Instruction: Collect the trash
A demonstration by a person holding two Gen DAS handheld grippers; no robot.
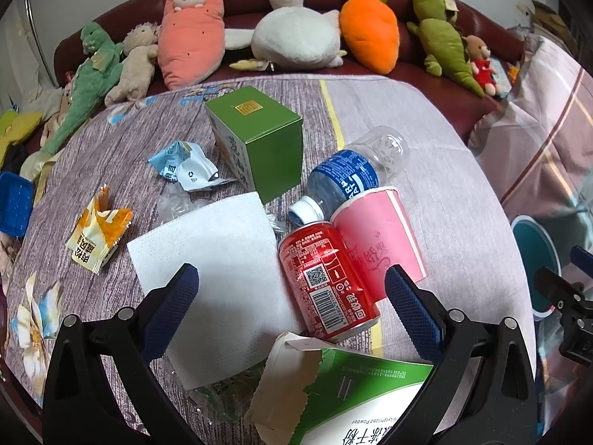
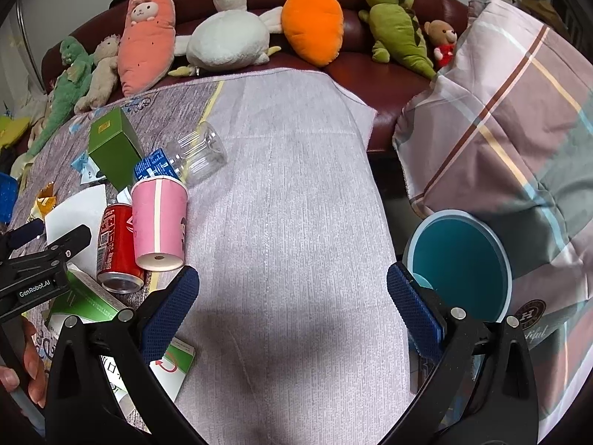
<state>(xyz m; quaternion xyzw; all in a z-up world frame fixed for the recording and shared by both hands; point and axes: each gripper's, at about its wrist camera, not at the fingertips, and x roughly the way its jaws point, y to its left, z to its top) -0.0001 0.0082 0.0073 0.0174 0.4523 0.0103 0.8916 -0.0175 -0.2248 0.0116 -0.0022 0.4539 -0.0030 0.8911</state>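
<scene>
A bed covered with a mauve cloth (image 2: pixel 296 193), plush toys (image 1: pixel 296 33) lining its far edge. Left gripper (image 1: pixel 291 289) gapes wide, empty, over a red drink can (image 1: pixel 326 274) lying beside a pink paper cup (image 1: pixel 378 237). Right gripper (image 2: pixel 292 289), equally wide and empty, hovers left of a teal bin (image 2: pixel 463 256).

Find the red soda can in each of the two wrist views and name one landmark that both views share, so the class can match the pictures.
Left wrist view: the red soda can lies on its side, centre right, between the white napkin and the pink paper cup.
Right wrist view: the can sits far left, touching the same cup.
Shared landmark: the orange carrot plush on the sofa.
</scene>
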